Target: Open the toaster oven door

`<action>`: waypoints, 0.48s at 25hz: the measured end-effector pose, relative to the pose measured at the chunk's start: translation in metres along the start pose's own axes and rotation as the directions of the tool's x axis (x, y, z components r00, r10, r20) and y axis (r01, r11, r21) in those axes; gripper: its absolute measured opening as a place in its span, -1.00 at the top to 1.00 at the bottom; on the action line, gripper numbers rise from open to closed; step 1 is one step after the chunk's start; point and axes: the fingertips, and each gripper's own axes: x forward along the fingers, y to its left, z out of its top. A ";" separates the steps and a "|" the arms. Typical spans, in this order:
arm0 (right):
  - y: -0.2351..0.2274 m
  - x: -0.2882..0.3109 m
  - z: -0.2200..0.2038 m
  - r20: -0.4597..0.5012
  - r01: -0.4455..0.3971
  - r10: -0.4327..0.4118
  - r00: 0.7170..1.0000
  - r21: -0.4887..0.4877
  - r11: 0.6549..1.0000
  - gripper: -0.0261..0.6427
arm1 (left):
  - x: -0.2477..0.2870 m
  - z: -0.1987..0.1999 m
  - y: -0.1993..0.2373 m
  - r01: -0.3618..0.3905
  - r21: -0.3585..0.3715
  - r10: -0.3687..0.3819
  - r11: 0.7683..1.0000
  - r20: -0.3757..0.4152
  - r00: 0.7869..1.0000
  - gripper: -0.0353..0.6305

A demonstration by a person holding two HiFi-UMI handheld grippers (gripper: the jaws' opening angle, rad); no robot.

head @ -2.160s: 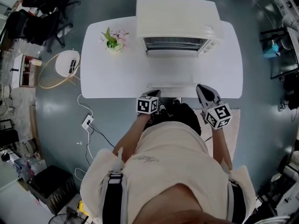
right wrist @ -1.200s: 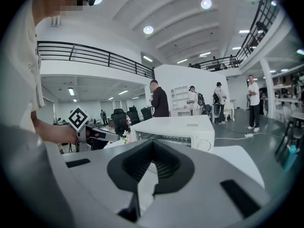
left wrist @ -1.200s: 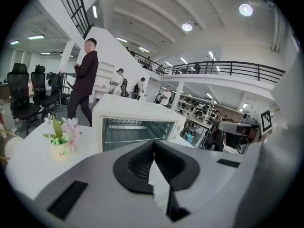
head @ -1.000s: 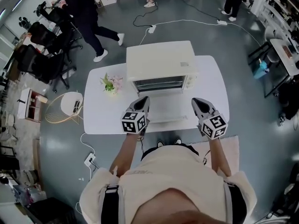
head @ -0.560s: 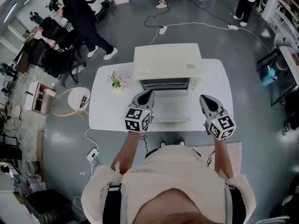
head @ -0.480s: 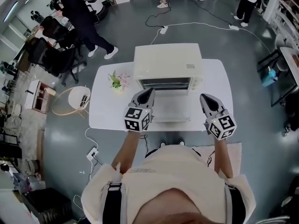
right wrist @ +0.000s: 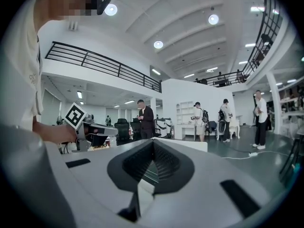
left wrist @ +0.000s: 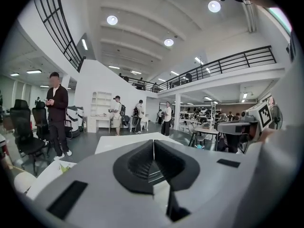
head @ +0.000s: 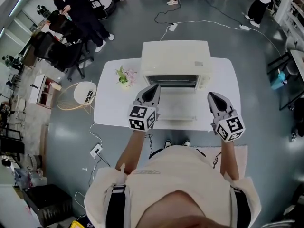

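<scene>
The white toaster oven (head: 175, 61) stands at the back of the white table (head: 110, 103). Its door (head: 175, 109) lies folded down flat toward me, and the rack (head: 172, 81) shows inside. My left gripper (head: 153, 88) hovers at the door's left side, shut and empty. At the door's right side my right gripper (head: 212, 97) is likewise shut with nothing in it. In the left gripper view the jaws of the left gripper (left wrist: 153, 144) meet in a line over the oven's top (left wrist: 124, 144). The right gripper (right wrist: 153, 144) looks the same in the right gripper view.
A small pot of flowers (head: 124, 76) sits left of the oven. A wire basket stool (head: 76, 96) and a power strip (head: 95, 151) are on the floor to the left. A person (head: 78, 8) stands by office chairs at the far left.
Both grippers have come up from the table's near edge to flank the folded-down door. The head view has shifted. The door lay open throughout.
</scene>
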 end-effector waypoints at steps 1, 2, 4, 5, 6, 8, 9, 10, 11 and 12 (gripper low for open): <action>0.000 -0.001 -0.001 -0.002 0.002 -0.002 1.000 0.001 1.000 0.90 | -0.001 -0.001 -0.001 -0.003 0.003 0.003 1.000 0.000 1.000 0.83; 0.001 -0.001 -0.002 -0.004 0.003 -0.003 1.000 0.002 1.000 0.90 | -0.003 -0.002 -0.001 -0.005 0.005 0.005 1.000 -0.002 1.000 0.83; 0.003 -0.002 -0.004 -0.009 0.002 -0.002 1.000 0.006 1.000 0.90 | -0.006 -0.004 -0.002 -0.009 0.005 0.009 1.000 -0.005 1.000 0.83; 0.005 -0.003 -0.004 -0.011 0.001 -0.001 1.000 0.006 1.000 0.90 | -0.007 -0.004 -0.002 -0.009 0.004 0.009 1.000 -0.006 1.000 0.83; 0.007 -0.003 -0.003 -0.013 0.001 -0.001 1.000 0.005 1.000 0.90 | -0.009 -0.005 -0.002 -0.009 0.003 0.009 1.000 -0.008 1.000 0.83; 0.009 -0.004 -0.004 -0.014 -0.001 0.001 1.000 0.001 1.000 0.90 | -0.010 -0.008 -0.002 -0.005 0.004 0.005 1.000 -0.015 1.000 0.83; 0.009 -0.004 -0.005 -0.014 -0.001 0.001 1.000 0.000 1.000 0.90 | -0.010 -0.010 -0.003 -0.001 0.005 0.001 1.000 -0.021 1.000 0.83; 0.009 -0.005 -0.006 -0.015 0.000 0.000 1.000 -0.001 1.000 0.90 | -0.010 -0.011 -0.003 0.002 0.005 -0.002 1.000 -0.027 1.000 0.83; 0.010 -0.006 -0.007 -0.017 0.001 -0.001 1.000 -0.001 1.000 0.90 | -0.010 -0.013 -0.003 0.003 0.004 -0.003 1.000 -0.032 0.999 0.83; 0.010 -0.007 -0.008 -0.020 0.002 -0.002 1.000 -0.001 1.000 0.90 | -0.010 -0.015 -0.004 0.004 0.002 -0.004 1.000 -0.035 0.999 0.83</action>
